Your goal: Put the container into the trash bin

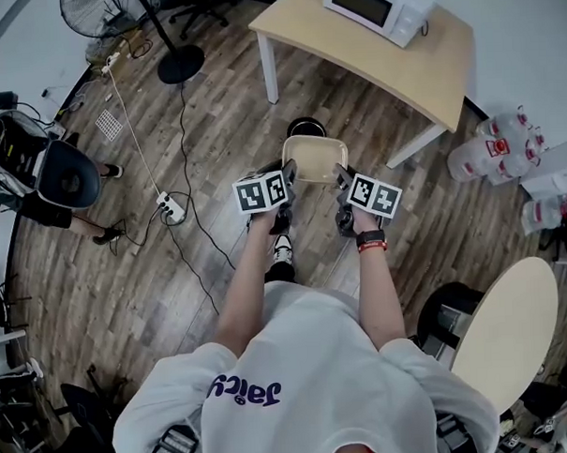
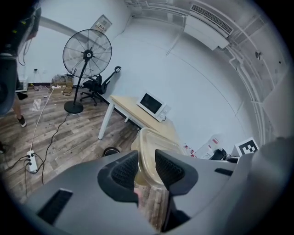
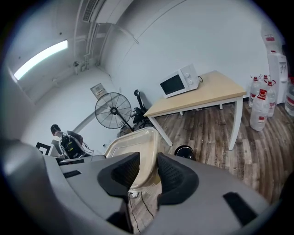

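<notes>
We hold the pale container [image 1: 313, 159] above the floor. The left hand-held gripper [image 2: 147, 169] and the right hand-held gripper [image 3: 148, 170] are each half closed on its rim. The black trash bin [image 1: 305, 126] seems just beyond it.

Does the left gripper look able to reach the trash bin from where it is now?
Probably yes. The trash bin stands on the floor just beyond the container that the left gripper pinches by its rim, and nothing visibly stands between them.
</notes>
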`<state>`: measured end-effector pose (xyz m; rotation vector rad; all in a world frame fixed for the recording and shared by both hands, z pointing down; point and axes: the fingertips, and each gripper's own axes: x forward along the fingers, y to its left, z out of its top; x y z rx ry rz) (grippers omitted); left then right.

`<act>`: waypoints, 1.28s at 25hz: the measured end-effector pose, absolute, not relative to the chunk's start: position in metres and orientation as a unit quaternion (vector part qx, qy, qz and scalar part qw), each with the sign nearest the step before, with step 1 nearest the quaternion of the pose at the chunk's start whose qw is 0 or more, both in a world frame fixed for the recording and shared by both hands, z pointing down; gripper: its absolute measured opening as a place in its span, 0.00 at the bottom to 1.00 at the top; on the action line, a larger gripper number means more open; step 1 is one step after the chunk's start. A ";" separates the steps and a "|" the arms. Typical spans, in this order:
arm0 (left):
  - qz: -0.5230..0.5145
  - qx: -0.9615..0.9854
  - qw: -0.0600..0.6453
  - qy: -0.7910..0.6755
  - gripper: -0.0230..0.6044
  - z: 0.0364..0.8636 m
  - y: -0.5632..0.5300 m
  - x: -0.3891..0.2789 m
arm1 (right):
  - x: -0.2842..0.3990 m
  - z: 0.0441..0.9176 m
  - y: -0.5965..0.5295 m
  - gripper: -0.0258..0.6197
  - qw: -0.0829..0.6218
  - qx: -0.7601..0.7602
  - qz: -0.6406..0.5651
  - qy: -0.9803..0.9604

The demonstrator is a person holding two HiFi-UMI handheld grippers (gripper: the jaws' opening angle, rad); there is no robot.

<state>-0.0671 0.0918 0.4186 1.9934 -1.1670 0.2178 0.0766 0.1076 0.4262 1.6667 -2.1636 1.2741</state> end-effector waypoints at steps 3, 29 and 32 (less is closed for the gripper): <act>0.090 0.787 0.402 -0.460 0.24 0.425 0.068 -0.074 | 0.070 0.433 0.085 0.26 0.066 0.553 0.431 -0.710; 0.109 0.792 0.406 -0.443 0.25 0.453 -0.083 -0.104 | 0.041 0.466 -0.060 0.25 0.062 0.574 0.441 -0.687; 0.111 0.788 0.408 -0.447 0.25 0.458 -0.102 -0.095 | 0.051 0.472 -0.080 0.25 0.064 0.570 0.444 -0.688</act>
